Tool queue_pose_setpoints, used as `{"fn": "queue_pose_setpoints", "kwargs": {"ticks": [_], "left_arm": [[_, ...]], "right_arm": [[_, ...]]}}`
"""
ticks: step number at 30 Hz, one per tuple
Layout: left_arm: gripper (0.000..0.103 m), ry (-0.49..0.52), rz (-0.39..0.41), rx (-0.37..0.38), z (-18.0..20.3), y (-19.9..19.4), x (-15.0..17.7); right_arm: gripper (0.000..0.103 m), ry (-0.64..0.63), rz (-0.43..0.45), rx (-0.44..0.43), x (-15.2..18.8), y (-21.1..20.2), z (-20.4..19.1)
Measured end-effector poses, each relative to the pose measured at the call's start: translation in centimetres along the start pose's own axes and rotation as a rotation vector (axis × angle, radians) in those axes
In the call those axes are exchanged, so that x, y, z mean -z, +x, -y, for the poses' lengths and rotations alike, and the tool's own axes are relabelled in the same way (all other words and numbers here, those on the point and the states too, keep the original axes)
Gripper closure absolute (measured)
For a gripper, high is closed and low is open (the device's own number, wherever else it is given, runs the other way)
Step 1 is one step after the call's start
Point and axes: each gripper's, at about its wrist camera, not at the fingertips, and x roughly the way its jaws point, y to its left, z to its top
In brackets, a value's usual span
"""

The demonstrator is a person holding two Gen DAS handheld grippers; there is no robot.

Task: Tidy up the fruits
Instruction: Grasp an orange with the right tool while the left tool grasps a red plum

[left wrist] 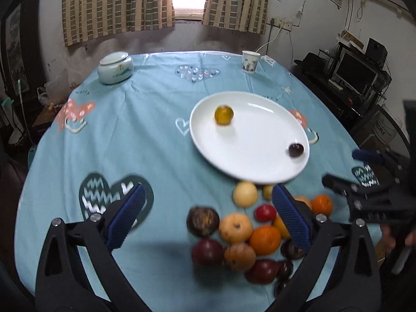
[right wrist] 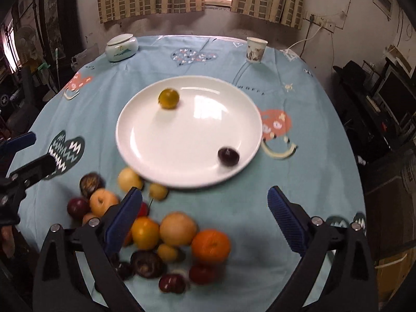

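Note:
A white plate [left wrist: 249,145] [right wrist: 182,140] lies mid-table on a blue cloth. On it rest a yellow-green round fruit [left wrist: 223,115] [right wrist: 169,98] at the far side and a dark purple fruit [left wrist: 296,150] [right wrist: 228,156] by the near right rim. A pile of several fruits lies on the cloth just in front of the plate, among them an orange [left wrist: 265,240] [right wrist: 210,246], pale pears and dark plums. My left gripper [left wrist: 208,189] [right wrist: 33,153] hangs open above the pile's left part with nothing between its fingers. My right gripper [right wrist: 204,192] [left wrist: 345,167] is open too, empty, above the pile's right part.
A lidded ceramic jar [left wrist: 115,68] [right wrist: 121,47] stands at the table's far left and a paper cup [left wrist: 250,61] [right wrist: 256,50] at the far right. Curtains and a window are behind. A dark stand with a screen [left wrist: 356,75] is beyond the right edge.

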Motion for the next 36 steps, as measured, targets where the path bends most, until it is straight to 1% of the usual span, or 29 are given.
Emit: {"fn": "queue_pose_setpoints", "kwargs": {"ticks": [3, 5, 7, 9, 12, 16, 20, 24, 27, 28, 29, 30, 31, 32, 34, 35, 36], "left_arm": [[0.004, -0.009, -0.017, 0.004, 0.3, 0.1, 2.5], [0.004, 0.000, -0.040, 0.000, 0.5, 0.3, 4.0], [0.004, 0.018, -0.056, -0.013, 0.8, 0.4, 5.0], [0.004, 0.026, -0.067, -0.025, 0.9, 0.5, 5.8], [0.004, 0.024, -0.085, -0.026, 0.8, 0.7, 6.5], [0.004, 0.015, -0.101, -0.032, 0.5, 1.0, 6.8], [0.004, 0.008, -0.109, -0.029, 0.3, 1.3, 6.7], [0.004, 0.011, -0.119, -0.029, 0.2, 1.7, 6.7], [0.004, 0.006, -0.126, -0.029, -0.2, 1.9, 6.9], [0.004, 0.002, -0.130, -0.032, -0.4, 2.0, 6.9], [0.004, -0.002, -0.133, -0.036, -0.6, 2.1, 6.9], [0.004, -0.009, -0.138, -0.040, -0.9, 2.1, 7.0], [0.004, -0.014, -0.141, -0.042, -1.1, 2.1, 7.1], [0.004, -0.021, -0.144, -0.045, -1.4, 2.2, 7.1], [0.004, -0.034, -0.150, -0.050, -1.9, 2.2, 7.3], [0.004, -0.038, -0.152, -0.055, -2.1, 2.2, 7.3], [0.004, -0.041, -0.156, -0.058, -2.3, 2.2, 7.4]], "right_arm": [[0.006, 0.035, 0.005, -0.023, 4.4, -1.4, -1.1], [0.006, 0.068, 0.008, -0.041, 6.4, -2.1, -1.4], [0.006, 0.107, -0.015, -0.065, 7.8, -2.2, -1.2], [0.006, 0.121, -0.039, -0.074, 8.3, -2.1, -1.0], [0.006, 0.148, -0.038, -0.052, 8.4, -1.9, -0.3], [0.006, 0.197, -0.056, -0.036, 8.6, -1.0, 0.9], [0.006, 0.225, -0.077, 0.004, 8.6, -0.2, 1.6], [0.006, 0.214, -0.066, 0.040, 8.3, 0.4, 1.9], [0.006, 0.205, -0.036, 0.050, 8.0, 1.1, 2.2], [0.011, 0.208, -0.022, 0.048, 7.9, 1.4, 2.5], [0.027, 0.212, -0.016, 0.045, 7.8, 1.6, 2.7], [0.033, 0.216, -0.027, 0.036, 7.6, 2.2, 3.0], [0.037, 0.217, -0.048, 0.026, 7.5, 2.8, 3.1], [0.037, 0.219, -0.060, 0.007, 7.4, 3.4, 3.2], [0.037, 0.211, -0.078, -0.002, 7.2, 4.3, 3.1], [0.040, 0.200, -0.085, -0.003, 7.1, 4.7, 2.9], [0.049, 0.185, -0.103, -0.009, 7.0, 5.3, 2.7]]}}
